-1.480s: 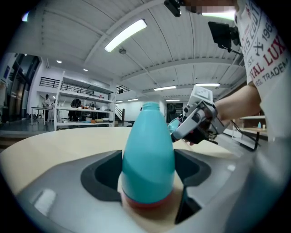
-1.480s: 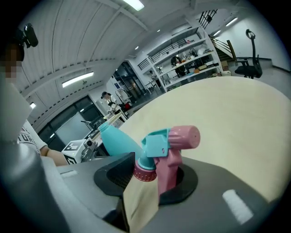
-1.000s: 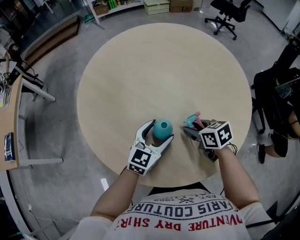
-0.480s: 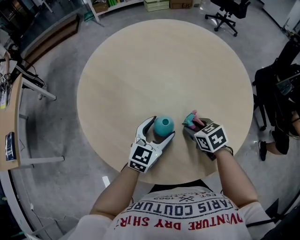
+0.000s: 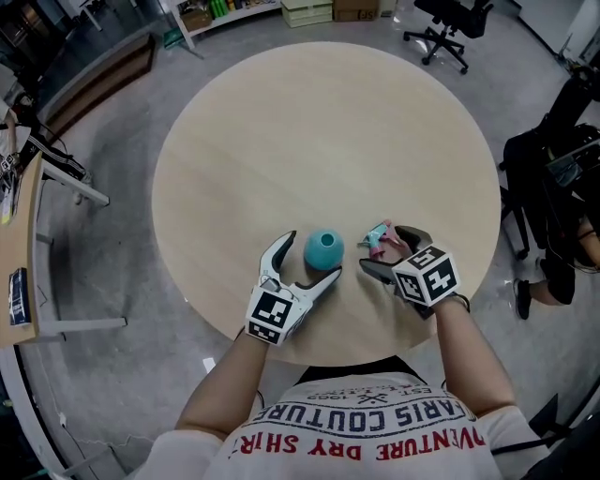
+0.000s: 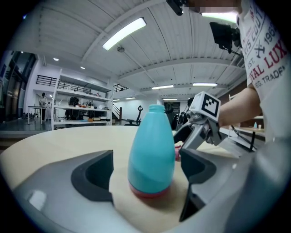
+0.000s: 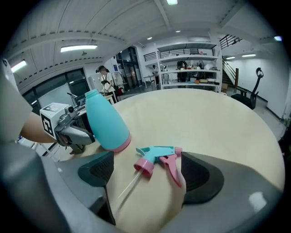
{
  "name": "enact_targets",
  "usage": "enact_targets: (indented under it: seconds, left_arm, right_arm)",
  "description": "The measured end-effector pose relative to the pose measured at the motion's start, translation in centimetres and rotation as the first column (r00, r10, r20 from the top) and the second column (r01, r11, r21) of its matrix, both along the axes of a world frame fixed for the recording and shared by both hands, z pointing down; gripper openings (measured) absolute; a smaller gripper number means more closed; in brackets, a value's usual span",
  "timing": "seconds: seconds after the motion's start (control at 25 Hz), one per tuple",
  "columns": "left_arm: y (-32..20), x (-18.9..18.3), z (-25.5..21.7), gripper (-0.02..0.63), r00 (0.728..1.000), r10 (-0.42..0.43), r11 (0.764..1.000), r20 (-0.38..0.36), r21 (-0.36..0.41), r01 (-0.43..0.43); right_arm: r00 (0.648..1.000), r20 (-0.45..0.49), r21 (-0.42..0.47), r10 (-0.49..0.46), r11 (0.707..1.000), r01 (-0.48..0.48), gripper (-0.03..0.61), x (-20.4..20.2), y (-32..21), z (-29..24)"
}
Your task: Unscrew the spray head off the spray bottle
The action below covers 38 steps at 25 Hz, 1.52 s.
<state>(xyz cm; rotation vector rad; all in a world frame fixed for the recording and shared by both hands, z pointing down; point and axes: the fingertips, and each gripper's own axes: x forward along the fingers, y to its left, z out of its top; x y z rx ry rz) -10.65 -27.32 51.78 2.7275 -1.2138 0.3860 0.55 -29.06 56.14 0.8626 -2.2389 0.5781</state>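
Observation:
A teal bottle [image 5: 324,250] with a pink base stands upright, its neck bare, on the round wooden table [image 5: 319,141]. My left gripper [image 5: 307,262] has just been opening; its jaws stand wide on either side of the bottle [image 6: 151,152] and the pads are clear of it. The teal and pink spray head [image 5: 378,241] lies on the table to the bottle's right, with its thin dip tube attached. My right gripper [image 5: 386,248] has also just been opening. The spray head [image 7: 157,158] rests loose between its pads [image 7: 97,169], beside the bottle [image 7: 107,120].
The table's near edge runs just under both grippers, close to the person's body. An office chair [image 5: 441,28] stands beyond the far edge, dark equipment [image 5: 562,178] at the right, and a desk [image 5: 19,234] at the left.
The right gripper's jaws have spread apart and let go of the spray head, which now lies on the table. The left gripper's jaws have opened wider around the bottle.

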Motion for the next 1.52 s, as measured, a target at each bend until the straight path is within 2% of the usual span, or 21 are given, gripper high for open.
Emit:
enact_targets:
  seconds: [0.2,0.32,0.36,0.44,0.48,0.52,0.56,0.72,0.84,0.92,1.04,1.16,1.24,1.32,1.52]
  left_arm:
    - [1.1,-1.4,-1.2,0.449,0.999,-0.033,0.999,-0.008,0.014,0.033]
    - [3.2,-1.6,-2.0,0.441,0.999,-0.017,1.0,-0.047,-0.019,0.016]
    - [4.2,-1.3,-2.3,0.41,0.997,0.004,0.999,-0.074,-0.05,-0.007]
    - [6.6,-0.6,-3.7,0.206,0.99,0.04,0.993,-0.135,-0.107,-0.055]
    - [7.8,-0.2,-4.8,0.145,0.986,0.048,0.991,-0.161,-0.119,-0.068]
    - [9.0,0.3,-5.9,0.013,0.982,0.058,0.989,-0.182,-0.12,-0.081]
    - [10.4,1.1,-7.2,0.002,0.978,0.072,0.988,-0.196,-0.117,-0.097]
    - [17.3,4.5,-11.2,0.001,0.977,0.128,0.987,-0.169,-0.078,-0.142]
    - [25.0,7.0,-12.8,0.0,0.98,0.146,0.986,-0.133,-0.059,-0.155]
    - [30.3,8.6,-13.2,0.0,0.983,0.131,0.987,-0.13,-0.072,-0.141]
    - [38.3,11.5,-13.6,0.0,0.979,0.12,0.986,-0.164,-0.097,-0.137]
    - [44.9,13.9,-14.0,0.0,0.987,0.118,0.987,-0.111,-0.095,-0.128]
    - [48.6,14.9,-15.3,0.0,0.987,0.121,0.986,-0.106,-0.1,-0.132]
    - [51.5,15.7,-16.9,0.0,0.984,0.126,0.985,-0.125,-0.1,-0.139]
    - [55.7,17.5,-19.4,0.0,0.982,0.155,0.982,-0.104,-0.094,-0.165]
  right_arm:
    - [0.999,0.016,0.033,0.039,0.999,-0.04,0.466,2.1,0.8,-2.1]
    - [0.997,0.082,0.073,0.015,0.997,-0.021,0.45,1.4,2.8,-4.1]
    - [0.991,0.133,0.101,0.021,0.994,-0.034,0.372,1.3,3.5,-5.3]
    - [0.958,0.283,0.159,0.051,0.982,-0.099,0.003,1.3,4.9,-8.4]
    - [0.933,0.355,0.17,0.052,0.978,-0.118,0.002,1.4,6.0,-9.9]
    - [0.913,0.406,0.174,0.039,0.978,-0.119,0.002,1.5,7.4,-11.2]
    - [0.901,0.433,0.183,0.016,0.978,-0.105,0.002,1.6,9.0,-12.3]
    - [0.902,0.417,0.287,-0.11,0.958,-0.016,0.002,1.5,17.1,-16.0]
    - [0.907,0.399,0.325,-0.133,0.946,-0.005,0.002,3.1,25.2,-17.3]
    - [0.901,0.416,0.305,-0.124,0.952,-0.01,0.002,4.6,31.1,-17.4]
    - [0.9,0.421,0.236,-0.115,0.972,0.014,0.002,6.8,39.7,-16.8]
    - [0.898,0.425,0.225,-0.108,0.974,0.011,0.002,8.6,46.5,-17.4]
    - [0.888,0.447,0.225,-0.11,0.974,0.008,0.002,9.4,50.3,-18.7]
    - [0.892,0.438,0.222,-0.115,0.975,0.017,0.002,10.1,53.2,-19.9]
    - [0.893,0.43,0.253,-0.134,0.967,0.024,0.002,11.6,56.9,-23.0]
